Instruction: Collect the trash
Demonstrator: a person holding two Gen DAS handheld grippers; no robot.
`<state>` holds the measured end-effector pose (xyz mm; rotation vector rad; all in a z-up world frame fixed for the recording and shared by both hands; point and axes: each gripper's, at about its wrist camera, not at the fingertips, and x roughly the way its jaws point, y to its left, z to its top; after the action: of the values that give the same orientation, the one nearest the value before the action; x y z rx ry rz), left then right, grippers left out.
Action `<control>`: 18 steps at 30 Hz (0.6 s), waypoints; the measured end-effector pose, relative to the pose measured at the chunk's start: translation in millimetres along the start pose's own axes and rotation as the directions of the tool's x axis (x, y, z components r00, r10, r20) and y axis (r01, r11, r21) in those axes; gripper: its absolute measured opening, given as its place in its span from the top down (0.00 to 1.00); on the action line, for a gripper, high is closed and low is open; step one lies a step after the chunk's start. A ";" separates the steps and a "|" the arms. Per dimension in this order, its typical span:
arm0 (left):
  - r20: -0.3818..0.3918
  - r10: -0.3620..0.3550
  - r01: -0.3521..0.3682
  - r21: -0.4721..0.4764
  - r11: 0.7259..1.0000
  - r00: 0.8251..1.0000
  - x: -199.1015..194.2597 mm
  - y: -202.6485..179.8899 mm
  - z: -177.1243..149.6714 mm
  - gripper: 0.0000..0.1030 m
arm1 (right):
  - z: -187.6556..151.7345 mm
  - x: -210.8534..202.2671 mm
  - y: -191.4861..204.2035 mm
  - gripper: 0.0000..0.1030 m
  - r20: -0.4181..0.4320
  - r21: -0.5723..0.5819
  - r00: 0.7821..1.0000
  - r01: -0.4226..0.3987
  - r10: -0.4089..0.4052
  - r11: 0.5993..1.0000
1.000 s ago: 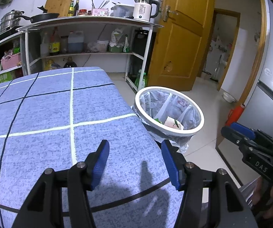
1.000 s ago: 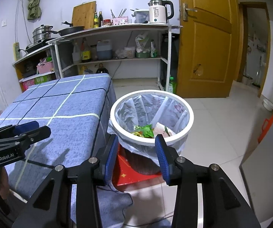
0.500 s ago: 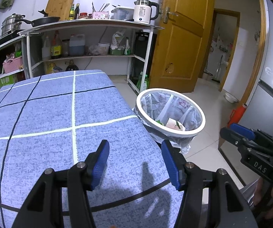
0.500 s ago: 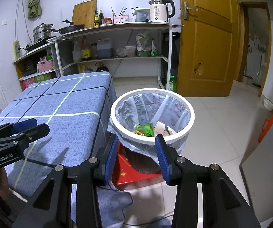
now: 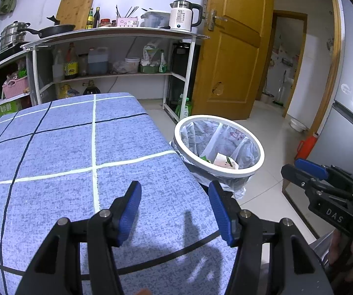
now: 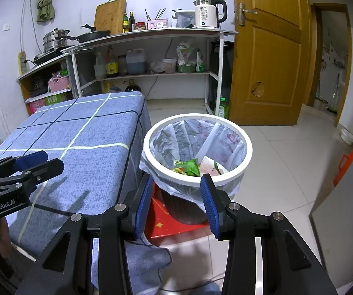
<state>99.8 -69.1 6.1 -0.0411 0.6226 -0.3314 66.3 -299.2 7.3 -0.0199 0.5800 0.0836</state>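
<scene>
A white-rimmed trash bin (image 6: 246,145) with a plastic liner stands on the floor beside the table; it also shows in the left wrist view (image 5: 262,157). Inside lie a green wrapper (image 6: 190,167) and white paper trash (image 6: 209,166). My left gripper (image 5: 175,191) is open and empty above the blue checked tablecloth (image 5: 65,152). My right gripper (image 6: 175,183) is open and empty, held just in front of the bin's near rim. Each gripper shows at the edge of the other's view.
A red box (image 6: 174,223) sits under the bin. A metal shelf rack (image 6: 151,73) with bottles, a kettle (image 6: 207,12) and pans stands behind. A wooden door (image 6: 269,56) is at the right. White tiled floor (image 6: 287,172) lies around the bin.
Both views have shifted slightly, so the bin and table sit a little differently in frame. Both grippers stay open and empty.
</scene>
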 end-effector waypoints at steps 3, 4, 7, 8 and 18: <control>0.001 0.003 -0.003 0.003 1.000 1.000 0.1 -0.1 0.1 0.43 | 0.2 0.0 -0.2 0.60 0.001 0.001 1.000 0.000 0.000 1.000; 0.001 0.004 -0.004 0.005 1.000 1.000 0.0 0.5 0.1 0.43 | 0.2 0.1 -0.1 0.60 0.000 0.001 1.000 0.000 0.000 1.000; 0.002 0.006 -0.006 0.006 1.000 1.000 -0.1 0.2 0.2 0.43 | -0.4 -0.2 -0.2 0.60 0.002 -0.001 1.000 0.000 0.000 1.000; 0.003 0.011 -0.011 0.010 1.000 1.000 -0.1 0.0 0.3 0.43 | -0.4 -0.1 -0.2 0.60 0.002 -0.001 1.000 0.001 -0.001 1.000; 0.006 0.022 -0.022 0.018 1.000 1.000 0.7 -0.7 0.7 0.43 | -0.6 0.4 -0.4 0.60 0.002 -0.002 1.000 -0.001 0.001 1.000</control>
<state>100.5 -70.0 6.4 -0.0174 0.6141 -0.3155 66.4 -299.6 6.5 -0.0213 0.5782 0.0848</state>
